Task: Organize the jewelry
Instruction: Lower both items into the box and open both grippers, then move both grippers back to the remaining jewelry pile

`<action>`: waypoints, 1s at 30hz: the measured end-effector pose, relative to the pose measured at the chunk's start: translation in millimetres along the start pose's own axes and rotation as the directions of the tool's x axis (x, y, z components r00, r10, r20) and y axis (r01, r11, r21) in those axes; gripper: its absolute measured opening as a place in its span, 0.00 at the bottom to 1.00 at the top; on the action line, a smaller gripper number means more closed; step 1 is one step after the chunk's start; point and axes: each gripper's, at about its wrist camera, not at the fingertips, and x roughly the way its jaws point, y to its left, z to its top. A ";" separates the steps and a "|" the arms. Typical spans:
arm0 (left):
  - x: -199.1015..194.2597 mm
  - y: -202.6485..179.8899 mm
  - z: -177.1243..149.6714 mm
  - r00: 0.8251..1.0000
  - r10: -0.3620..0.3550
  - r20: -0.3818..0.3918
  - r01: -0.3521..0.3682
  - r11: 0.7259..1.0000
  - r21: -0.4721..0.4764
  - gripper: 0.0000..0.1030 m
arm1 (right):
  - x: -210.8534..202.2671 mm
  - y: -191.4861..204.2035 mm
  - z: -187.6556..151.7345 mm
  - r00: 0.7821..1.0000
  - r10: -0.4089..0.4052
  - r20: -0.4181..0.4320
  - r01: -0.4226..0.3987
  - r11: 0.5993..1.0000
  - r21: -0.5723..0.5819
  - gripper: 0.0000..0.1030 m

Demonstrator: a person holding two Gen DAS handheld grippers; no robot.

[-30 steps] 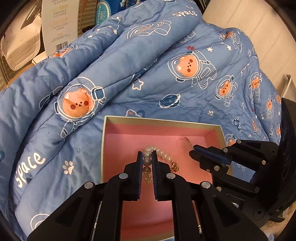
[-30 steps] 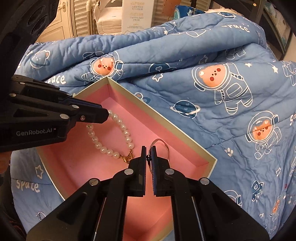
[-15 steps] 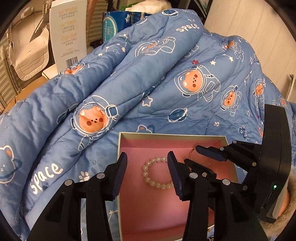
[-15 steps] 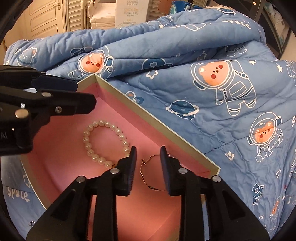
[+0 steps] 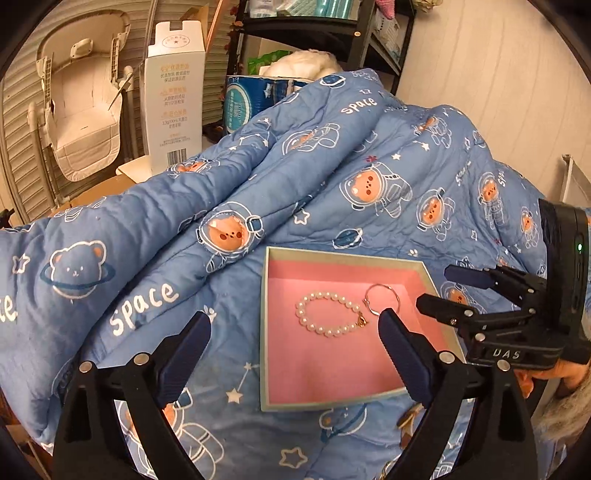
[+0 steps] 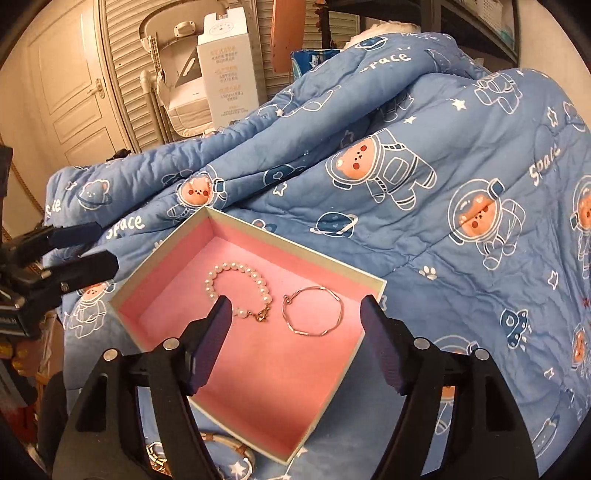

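Note:
A pink-lined box (image 5: pixel 263 332) (image 6: pixel 295 245) lies on the blue space quilt. Inside it lie a pearl bracelet (image 5: pixel 325 314) (image 6: pixel 240 280) and a thin wire bangle (image 5: pixel 382 297) (image 6: pixel 314 312), side by side. My left gripper (image 5: pixel 293 345) is open and empty, raised above the box's near left part. My right gripper (image 6: pixel 295 332) is open and empty above the box; it also shows in the left wrist view (image 5: pixel 439 291) at the box's right edge. More jewelry (image 6: pixel 229 450) lies on the quilt just in front of the box, partly hidden by my right gripper.
The bunched blue quilt (image 5: pixel 258 177) rises behind the box. A white carton (image 5: pixel 175 99), a folded baby chair (image 5: pixel 81 110) and a shelf (image 5: pixel 314 33) stand behind it. A door (image 6: pixel 70 85) is at the far left.
Both grippers opened, releasing the pearl bracelet and the bangle into the box, then pulled back and up, opening wider.

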 end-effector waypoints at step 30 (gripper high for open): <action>-50.2 -50.0 -162.5 0.999 -0.002 -0.049 0.010 0.987 0.158 0.85 | -48.1 71.7 -126.7 0.995 0.082 -0.062 -0.092 0.981 -0.173 0.40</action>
